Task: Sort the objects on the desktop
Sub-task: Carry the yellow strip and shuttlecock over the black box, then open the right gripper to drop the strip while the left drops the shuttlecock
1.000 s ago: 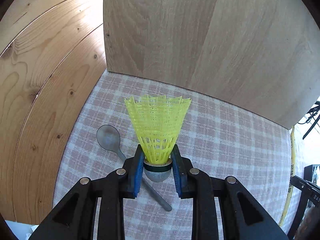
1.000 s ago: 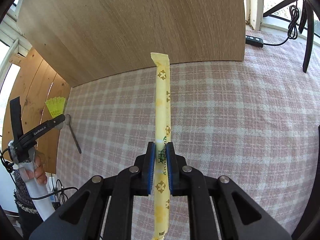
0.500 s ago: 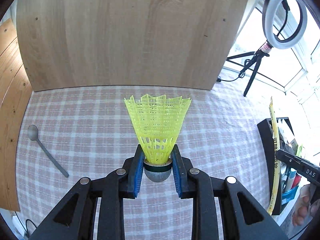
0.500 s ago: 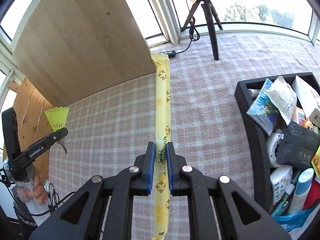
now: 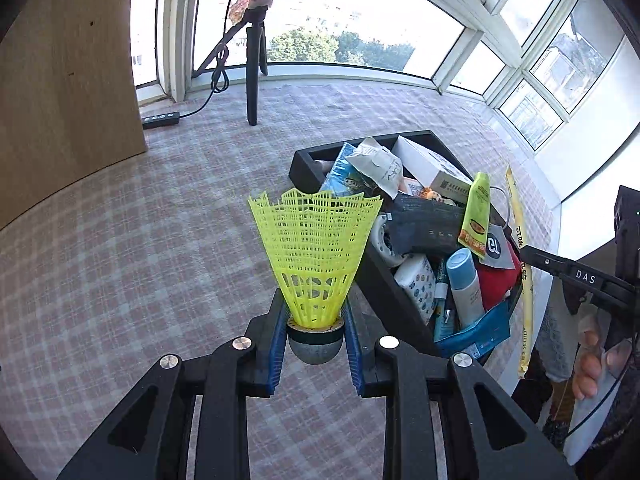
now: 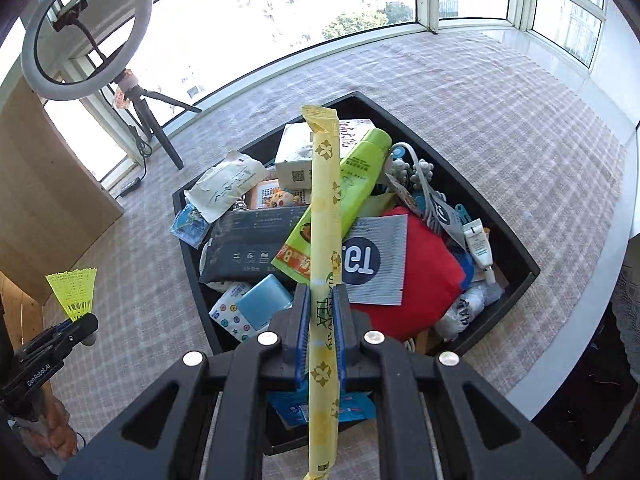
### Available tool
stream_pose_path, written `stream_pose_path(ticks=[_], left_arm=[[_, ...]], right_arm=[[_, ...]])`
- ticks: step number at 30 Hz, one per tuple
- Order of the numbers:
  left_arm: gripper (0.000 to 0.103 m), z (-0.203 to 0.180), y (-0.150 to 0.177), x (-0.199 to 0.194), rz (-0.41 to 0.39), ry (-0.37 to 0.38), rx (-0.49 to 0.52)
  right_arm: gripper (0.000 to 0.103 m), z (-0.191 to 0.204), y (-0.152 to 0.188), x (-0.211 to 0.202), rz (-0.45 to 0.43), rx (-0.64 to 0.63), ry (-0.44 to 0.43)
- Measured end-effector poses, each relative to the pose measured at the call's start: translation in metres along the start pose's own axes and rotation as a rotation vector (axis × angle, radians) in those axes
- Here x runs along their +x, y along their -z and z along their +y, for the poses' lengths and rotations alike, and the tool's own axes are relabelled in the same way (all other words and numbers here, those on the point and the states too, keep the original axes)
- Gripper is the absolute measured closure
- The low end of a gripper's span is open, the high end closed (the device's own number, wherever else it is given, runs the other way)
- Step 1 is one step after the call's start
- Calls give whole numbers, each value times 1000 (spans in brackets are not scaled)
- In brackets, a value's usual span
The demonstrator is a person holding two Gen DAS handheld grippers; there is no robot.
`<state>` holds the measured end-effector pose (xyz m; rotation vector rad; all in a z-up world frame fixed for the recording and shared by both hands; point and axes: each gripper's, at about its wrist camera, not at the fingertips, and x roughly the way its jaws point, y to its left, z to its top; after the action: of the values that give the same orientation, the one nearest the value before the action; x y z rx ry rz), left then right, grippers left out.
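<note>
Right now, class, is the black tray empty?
No. The black tray is heaped with packets, boxes, a red pouch and a green tube.

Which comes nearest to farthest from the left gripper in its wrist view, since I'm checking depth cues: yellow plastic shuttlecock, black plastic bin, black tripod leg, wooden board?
1. The yellow plastic shuttlecock, clamped in the left gripper.
2. The black plastic bin, just right of the fingers.
3. The wooden board on the left and the black tripod leg near the window, both farther; too close to call.

A crammed tray [image 6: 516,256] sat on the checked tablecloth [image 6: 500,120], a ring light [image 6: 86,32] behind it to the left, beside a wooden board [image 5: 60,120].
</note>
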<state>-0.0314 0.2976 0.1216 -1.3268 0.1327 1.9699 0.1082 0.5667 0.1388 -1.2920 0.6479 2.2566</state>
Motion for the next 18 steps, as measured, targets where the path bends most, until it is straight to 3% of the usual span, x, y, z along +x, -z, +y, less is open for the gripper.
stream_pose_path(ticks=[4, 10, 14, 18], left_arm=[[79, -51, 3, 17, 20, 35, 14], [79, -119, -2, 35, 23, 53, 59], [79, -159, -11, 48, 13, 51, 83], [79, -173, -25, 63, 8, 27, 70]], right_arm=[[92, -52, -14, -4, -3, 22, 27], [92, -100, -38, 0, -1, 3, 37], [92, -111, -55, 15, 24, -49, 16], [92, -111, -69, 31, 44, -104, -6]])
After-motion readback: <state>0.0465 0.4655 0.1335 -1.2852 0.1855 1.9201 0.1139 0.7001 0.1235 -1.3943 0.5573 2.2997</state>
